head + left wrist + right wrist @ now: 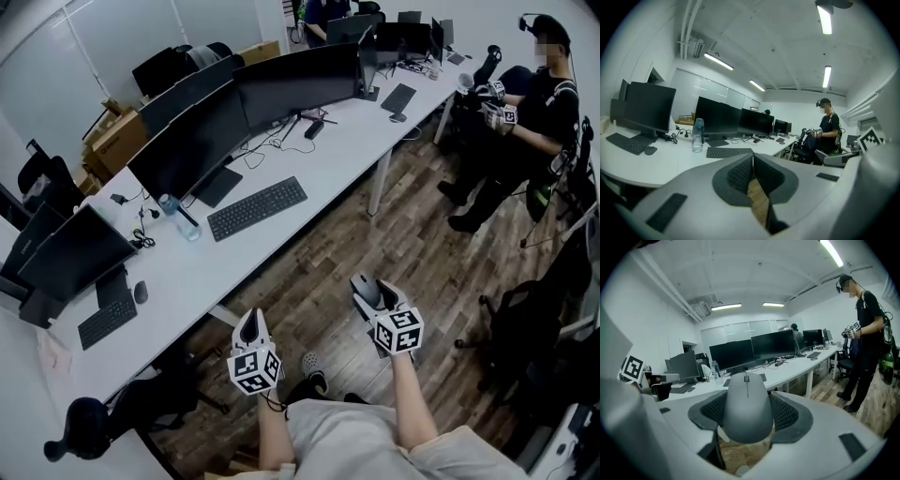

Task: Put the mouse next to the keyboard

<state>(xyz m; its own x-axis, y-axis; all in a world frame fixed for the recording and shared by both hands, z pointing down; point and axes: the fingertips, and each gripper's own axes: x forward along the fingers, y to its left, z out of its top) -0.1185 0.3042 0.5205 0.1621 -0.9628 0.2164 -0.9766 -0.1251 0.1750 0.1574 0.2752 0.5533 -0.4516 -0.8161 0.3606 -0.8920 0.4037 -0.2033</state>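
Observation:
A grey mouse (746, 404) sits clamped between the jaws of my right gripper (747, 420), button end pointing forward. In the head view that gripper (364, 284) hangs over the wooden floor, well short of the white desk (319, 159). The black keyboard (257, 207) lies on the desk in front of a wide monitor; the mouse partly hides the keyboard (762, 377) in the right gripper view. My left gripper (249, 324) is also over the floor near the desk's front edge, jaws together with nothing between them (752, 161). It faces the keyboard (729, 152).
A water bottle (178, 217) stands left of the keyboard. Further left lie a second keyboard (106, 321) and mouse (141, 292). Several monitors (291, 84) line the desk's back. A black chair (122, 412) is at the lower left. A person (525, 112) with grippers stands at the right.

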